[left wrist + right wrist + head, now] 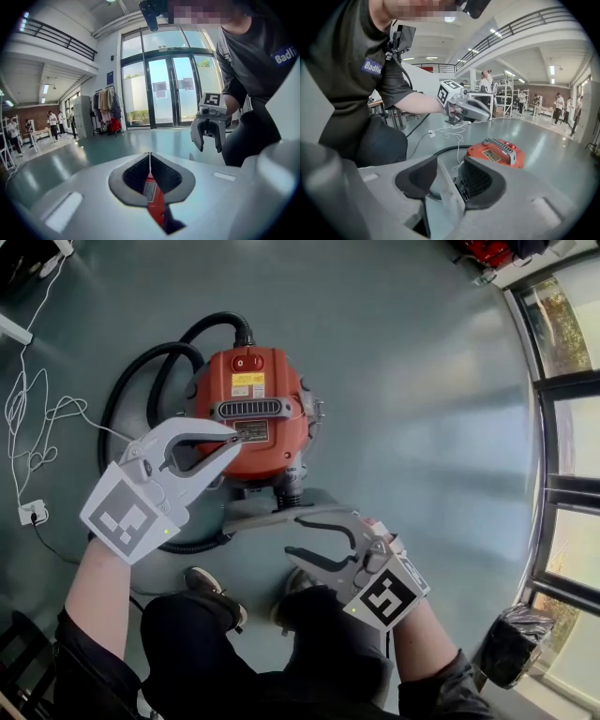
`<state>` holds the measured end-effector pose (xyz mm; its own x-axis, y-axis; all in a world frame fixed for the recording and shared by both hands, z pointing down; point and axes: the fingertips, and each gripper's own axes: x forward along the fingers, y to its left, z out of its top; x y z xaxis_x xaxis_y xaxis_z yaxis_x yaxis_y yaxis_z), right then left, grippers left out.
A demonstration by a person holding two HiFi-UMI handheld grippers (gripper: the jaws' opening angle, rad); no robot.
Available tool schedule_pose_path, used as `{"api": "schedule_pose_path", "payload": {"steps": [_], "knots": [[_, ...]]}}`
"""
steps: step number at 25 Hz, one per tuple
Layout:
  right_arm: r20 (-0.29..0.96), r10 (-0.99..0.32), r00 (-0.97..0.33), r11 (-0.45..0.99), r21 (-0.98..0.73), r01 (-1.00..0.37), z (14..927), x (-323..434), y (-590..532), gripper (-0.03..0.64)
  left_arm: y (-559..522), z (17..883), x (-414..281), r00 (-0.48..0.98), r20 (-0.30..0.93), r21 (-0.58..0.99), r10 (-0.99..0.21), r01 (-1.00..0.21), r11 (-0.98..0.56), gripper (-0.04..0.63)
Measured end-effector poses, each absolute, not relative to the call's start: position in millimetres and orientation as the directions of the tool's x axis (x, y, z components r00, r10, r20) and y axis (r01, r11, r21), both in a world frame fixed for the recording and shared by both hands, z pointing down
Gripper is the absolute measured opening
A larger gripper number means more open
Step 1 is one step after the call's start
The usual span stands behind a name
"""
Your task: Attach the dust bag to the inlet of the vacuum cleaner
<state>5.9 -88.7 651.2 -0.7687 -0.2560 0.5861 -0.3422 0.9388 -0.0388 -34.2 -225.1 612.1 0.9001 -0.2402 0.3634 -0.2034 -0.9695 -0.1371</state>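
Note:
An orange vacuum cleaner [253, 413] stands on the grey floor, and its dark inlet [291, 488] faces me. My right gripper [292, 536] hovers just in front of the inlet, with a flat grey dust bag [262, 517] between its jaws. In the right gripper view the dust bag [449, 187] shows edge-on between the pads, with the vacuum cleaner [497, 152] beyond. My left gripper [237, 438] hangs shut and empty over the vacuum's front; the orange body [152, 194] shows through the gap behind its tips.
A black hose [141, 371] loops round the vacuum's left side. A white cable [37, 418] and plug [31, 512] lie at far left. My shoes [216, 592] are near the vacuum. A black bag [516, 643] sits by the windows, right.

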Motion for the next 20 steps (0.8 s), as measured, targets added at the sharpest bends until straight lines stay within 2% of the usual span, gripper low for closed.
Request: {"api": "schedule_pose_path", "payload": {"steps": [10, 16, 20], "knots": [[0.562, -0.314, -0.765, 0.908, -0.058, -0.415, 549.2, 4.7, -75.4, 0.170, -191.4, 495.4, -53.3, 0.869, 0.379, -0.104, -0.319, -0.303, -0.947, 0.026], [0.537, -0.356, -0.765, 0.887, -0.062, -0.457, 498.9, 6.1, -56.8, 0.170, -153.6, 441.8, -58.5, 0.870, 0.308, 0.020, -0.385, -0.411, -0.911, 0.029], [0.513, -0.343, -0.787, 0.885, -0.104, -0.453, 464.0, 5.9, -33.4, 0.170, -124.9, 412.5, -57.2, 0.863, 0.311, 0.073, -0.397, -0.439, -0.896, 0.031]]}}
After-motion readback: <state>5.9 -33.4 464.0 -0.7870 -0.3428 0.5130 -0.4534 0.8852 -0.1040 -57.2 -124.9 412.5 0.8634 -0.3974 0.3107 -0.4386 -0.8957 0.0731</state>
